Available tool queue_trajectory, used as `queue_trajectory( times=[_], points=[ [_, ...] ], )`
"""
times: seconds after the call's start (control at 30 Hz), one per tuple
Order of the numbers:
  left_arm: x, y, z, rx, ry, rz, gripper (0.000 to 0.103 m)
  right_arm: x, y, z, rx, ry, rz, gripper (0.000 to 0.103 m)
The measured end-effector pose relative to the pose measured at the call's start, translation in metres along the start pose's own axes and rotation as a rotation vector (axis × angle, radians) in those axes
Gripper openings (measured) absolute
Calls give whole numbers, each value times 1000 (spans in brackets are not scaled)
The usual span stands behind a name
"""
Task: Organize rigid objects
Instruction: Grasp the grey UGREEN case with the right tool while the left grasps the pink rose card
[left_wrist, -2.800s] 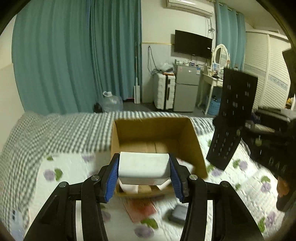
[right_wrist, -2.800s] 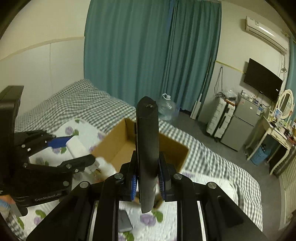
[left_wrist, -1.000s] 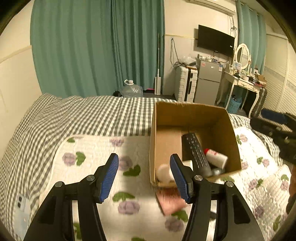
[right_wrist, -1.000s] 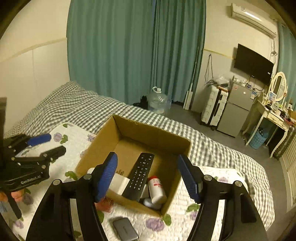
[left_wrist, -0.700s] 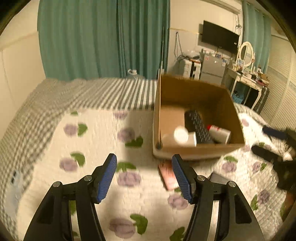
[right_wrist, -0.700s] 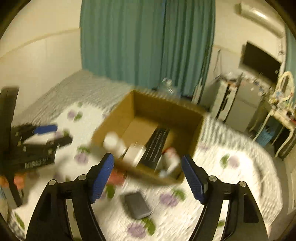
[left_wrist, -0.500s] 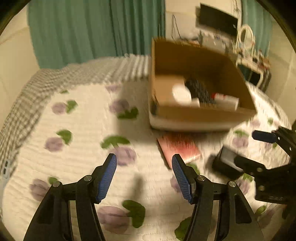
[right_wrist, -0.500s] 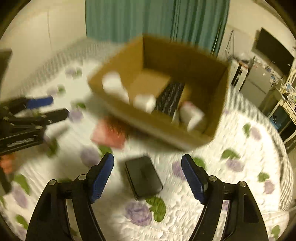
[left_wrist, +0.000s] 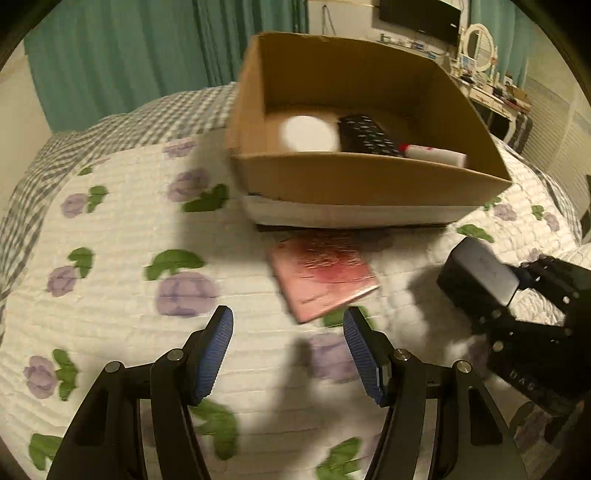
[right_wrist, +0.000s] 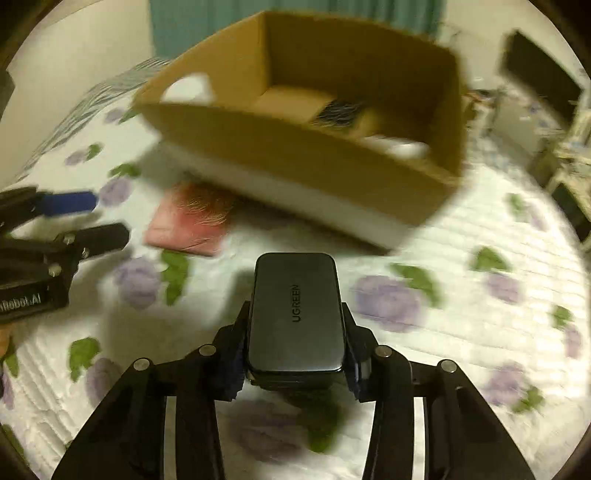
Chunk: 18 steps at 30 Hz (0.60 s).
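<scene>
My right gripper (right_wrist: 295, 354) is shut on a dark grey power bank (right_wrist: 295, 314), low over the bed; the power bank also shows in the left wrist view (left_wrist: 478, 275). My left gripper (left_wrist: 288, 350) is open and empty, just short of a pink booklet (left_wrist: 321, 273) lying in front of the cardboard box (left_wrist: 369, 181). The box holds a black remote (left_wrist: 365, 136), a white round object (left_wrist: 308, 133) and a white bottle with a red cap (left_wrist: 436, 155). The booklet also shows in the right wrist view (right_wrist: 192, 221), with the box (right_wrist: 303, 155) behind it.
The bed has a white floral quilt (left_wrist: 110, 266) over a grey checked sheet. Teal curtains (left_wrist: 110, 48) hang behind. A dressing table and mirror (left_wrist: 480, 48) stand at the far right.
Both grippers dropped low toward the bed in front of the box. My right gripper closed on the power bank, which lay free on the quilt half a second ago. My left gripper stays open.
</scene>
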<state>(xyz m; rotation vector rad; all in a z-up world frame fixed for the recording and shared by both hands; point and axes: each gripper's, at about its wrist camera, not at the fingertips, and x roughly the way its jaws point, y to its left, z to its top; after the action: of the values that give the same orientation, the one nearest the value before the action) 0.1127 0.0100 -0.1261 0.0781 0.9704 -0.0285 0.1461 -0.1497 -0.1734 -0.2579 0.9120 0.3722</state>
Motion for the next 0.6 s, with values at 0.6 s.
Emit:
queue_trajectory(
  times=[0.6],
  points=[
    [71,-34,27,-119,-13,183,80,1,-29,-5,87,10,-43,42]
  ],
)
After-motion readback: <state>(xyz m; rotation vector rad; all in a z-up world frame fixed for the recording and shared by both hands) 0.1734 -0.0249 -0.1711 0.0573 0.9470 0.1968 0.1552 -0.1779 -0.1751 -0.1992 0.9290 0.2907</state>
